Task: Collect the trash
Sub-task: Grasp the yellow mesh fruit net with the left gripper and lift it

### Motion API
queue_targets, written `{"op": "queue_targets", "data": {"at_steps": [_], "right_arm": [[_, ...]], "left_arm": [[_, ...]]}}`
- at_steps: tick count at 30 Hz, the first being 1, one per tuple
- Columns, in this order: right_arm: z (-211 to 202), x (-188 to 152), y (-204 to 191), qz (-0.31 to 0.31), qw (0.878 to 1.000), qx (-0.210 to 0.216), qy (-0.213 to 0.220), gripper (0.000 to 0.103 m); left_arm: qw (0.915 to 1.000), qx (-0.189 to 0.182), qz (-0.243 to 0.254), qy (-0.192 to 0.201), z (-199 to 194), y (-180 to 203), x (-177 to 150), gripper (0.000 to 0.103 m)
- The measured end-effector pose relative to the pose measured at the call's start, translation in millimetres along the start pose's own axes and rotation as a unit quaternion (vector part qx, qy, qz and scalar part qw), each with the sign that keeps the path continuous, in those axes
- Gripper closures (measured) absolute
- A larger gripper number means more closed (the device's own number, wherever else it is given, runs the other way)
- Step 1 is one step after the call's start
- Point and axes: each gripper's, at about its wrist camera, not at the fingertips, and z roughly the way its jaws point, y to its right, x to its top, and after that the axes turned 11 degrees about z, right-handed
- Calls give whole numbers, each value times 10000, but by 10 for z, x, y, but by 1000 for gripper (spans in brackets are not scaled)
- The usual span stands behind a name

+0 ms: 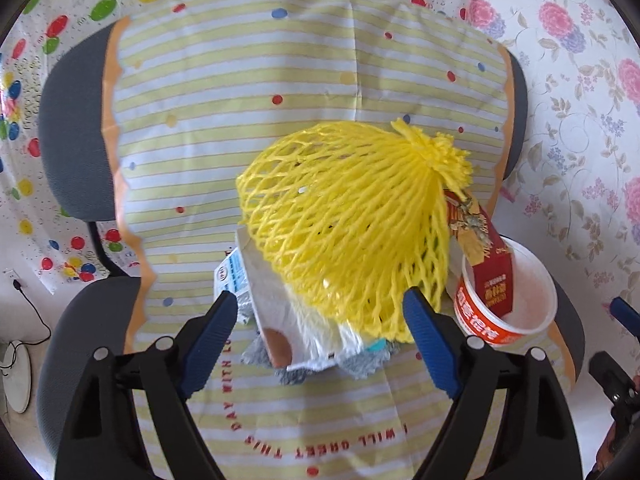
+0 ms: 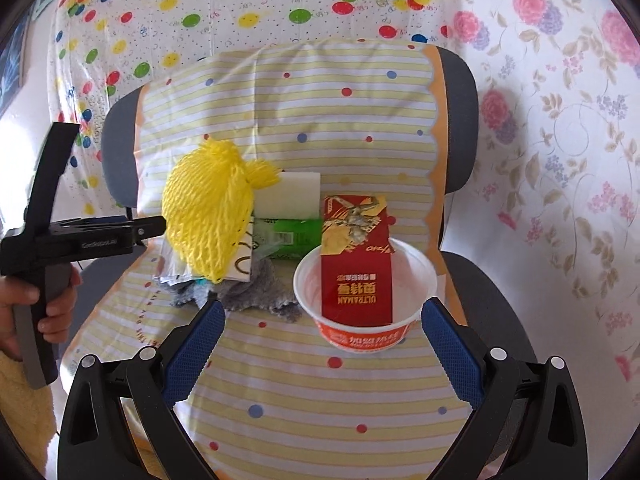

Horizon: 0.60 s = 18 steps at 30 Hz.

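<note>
Blue-padded left gripper (image 1: 320,320) in front, jaws wide, straddling but not pressing the yellow foam fruit net (image 1: 344,224); nothing held. Right gripper (image 2: 322,340) likewise spread and empty, facing the paper noodle cup (image 2: 362,292). Trash heaped mid-seat on the striped chair cover (image 2: 280,392): net over wrappers and grey cloth (image 2: 256,292), red card box (image 2: 354,264) standing in the cup. Net probably feather-light, springy, snag-prone; best pinched at its gathered tuft (image 1: 432,148). Cup thin-walled, crushable; best gripped at the rim.
</note>
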Motion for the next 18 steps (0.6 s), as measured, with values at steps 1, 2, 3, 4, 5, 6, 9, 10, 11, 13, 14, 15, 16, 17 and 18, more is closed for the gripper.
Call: {"op": "queue_targets", "data": {"at_steps": [1, 2, 3, 4, 5, 6, 9, 10, 11, 13, 14, 15, 16, 17, 18], "right_arm": [[14, 8, 25, -1, 10000, 0, -2, 6], [19, -2, 53, -10, 10000, -15, 1, 6], [34, 17, 73, -20, 10000, -46, 2, 6], [80, 107, 70, -36, 10000, -86, -3, 6], [108, 17, 55, -45, 9999, -119, -13, 6], [127, 42, 64, -45, 9999, -148, -30, 6], [160, 118, 102, -30, 9997, -221, -65, 6], [130, 73, 127, -29, 9997, -245, -62, 6], [91, 45, 148, 97, 9998, -158, -101, 6], [49, 107, 149, 75, 9997, -228, -53, 6], [34, 119, 143, 68, 9997, -247, -35, 6], [18, 141, 135, 71, 9996, -263, -16, 6], [7, 204, 120, 93, 9996, -267, 4, 6], [-24, 213, 122, 122, 9996, -258, 20, 6], [-72, 199, 134, 156, 9996, -242, 36, 6]], "left_arm": [[10000, -45, -25, -63, 79, -10, 9, 21], [9999, -73, -52, -126, 174, -24, 21, 21], [9998, -119, -97, -162, 248, -42, 30, 21], [9996, -196, -151, -166, 284, -56, 37, 23], [9992, -288, -202, -164, 339, -70, 42, 26], [9988, -384, -247, -168, 386, -80, 45, 29], [9976, -598, -312, -130, 452, -73, 57, 51], [9974, -660, -300, -23, 428, -62, 79, 64], [9971, -698, -290, 108, 374, -57, 93, 78], [9957, -753, -256, 467, 176, -46, 124, 86], [9941, -802, -233, 700, 14, -51, 147, 87], [9924, -839, -237, 869, -132, -56, 169, 87], [9903, -881, -234, 1048, -297, -61, 188, 89], [9875, -913, -224, 1264, -515, -66, 209, 90], [9854, -923, -214, 1412, -689, -78, 212, 90]]}}
